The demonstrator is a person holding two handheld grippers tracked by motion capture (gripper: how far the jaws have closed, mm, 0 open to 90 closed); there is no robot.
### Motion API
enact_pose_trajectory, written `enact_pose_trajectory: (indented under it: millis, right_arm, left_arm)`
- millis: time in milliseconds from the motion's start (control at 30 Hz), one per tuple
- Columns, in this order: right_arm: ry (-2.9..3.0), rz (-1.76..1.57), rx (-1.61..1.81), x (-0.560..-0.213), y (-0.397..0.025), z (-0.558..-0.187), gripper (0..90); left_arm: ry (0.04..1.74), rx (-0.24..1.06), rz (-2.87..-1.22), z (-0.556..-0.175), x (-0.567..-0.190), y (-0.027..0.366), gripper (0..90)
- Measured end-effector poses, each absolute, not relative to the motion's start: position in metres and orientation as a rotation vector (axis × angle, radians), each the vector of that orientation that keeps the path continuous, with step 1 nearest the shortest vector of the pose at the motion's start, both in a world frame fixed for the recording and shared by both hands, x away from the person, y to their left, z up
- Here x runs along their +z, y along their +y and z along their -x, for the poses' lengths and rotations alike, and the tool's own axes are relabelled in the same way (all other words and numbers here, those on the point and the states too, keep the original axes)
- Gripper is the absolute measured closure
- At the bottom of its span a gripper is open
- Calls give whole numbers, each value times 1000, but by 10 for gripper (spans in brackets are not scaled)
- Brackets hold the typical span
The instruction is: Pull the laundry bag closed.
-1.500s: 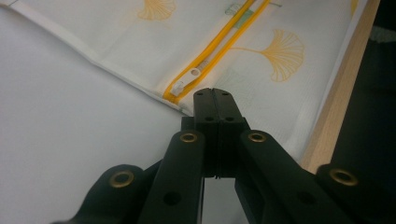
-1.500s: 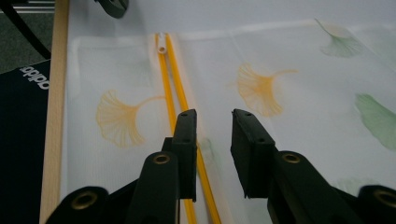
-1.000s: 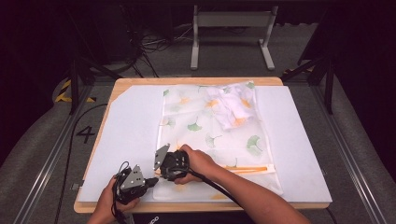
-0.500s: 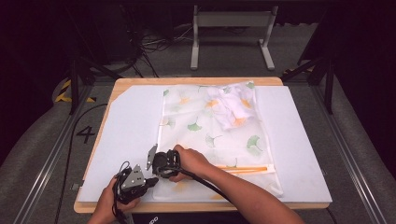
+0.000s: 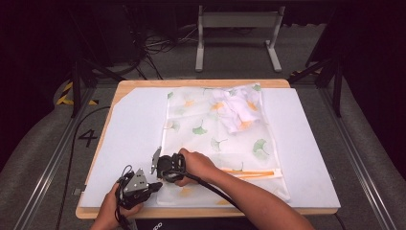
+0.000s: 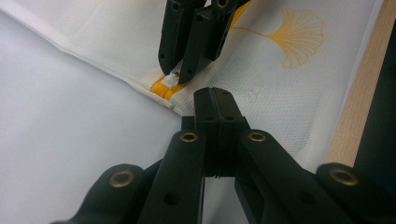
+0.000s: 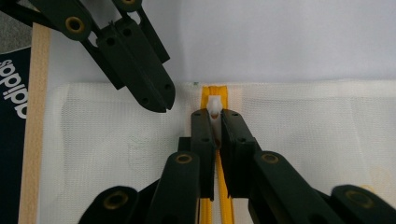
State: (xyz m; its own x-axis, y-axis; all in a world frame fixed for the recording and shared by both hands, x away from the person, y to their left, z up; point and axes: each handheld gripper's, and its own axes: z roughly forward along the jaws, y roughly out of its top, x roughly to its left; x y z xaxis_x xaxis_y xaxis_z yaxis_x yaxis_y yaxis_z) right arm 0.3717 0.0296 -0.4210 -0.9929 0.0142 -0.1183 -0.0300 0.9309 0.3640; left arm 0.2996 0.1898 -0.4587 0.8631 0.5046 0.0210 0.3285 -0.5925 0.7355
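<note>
Zipper pull is the thing I'm working here, a little white tab on the yellow zipper of a mesh laundry bag printed with ginkgo leaves. The pull sits right at the bag's near-left corner, at the very end of the zipper track, so I'd say the zip run is basically finished and what's left is letting go. My right tool is clamped on the pull. My left tool has its jaws together, tips pressing the mesh just beside that corner; whether it actually pinches fabric I can't tell. Bag lies flat on the white bench cover, with bunched white clothes inside at the far end.
</note>
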Motion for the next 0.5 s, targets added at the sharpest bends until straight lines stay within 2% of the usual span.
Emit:
enact_pose_trajectory:
  millis: [500]
  right_arm:
    - [2959,19,556,-421,24,-369,843]
  left_arm:
    - [616,281,-2250,-300,-459,190,900]
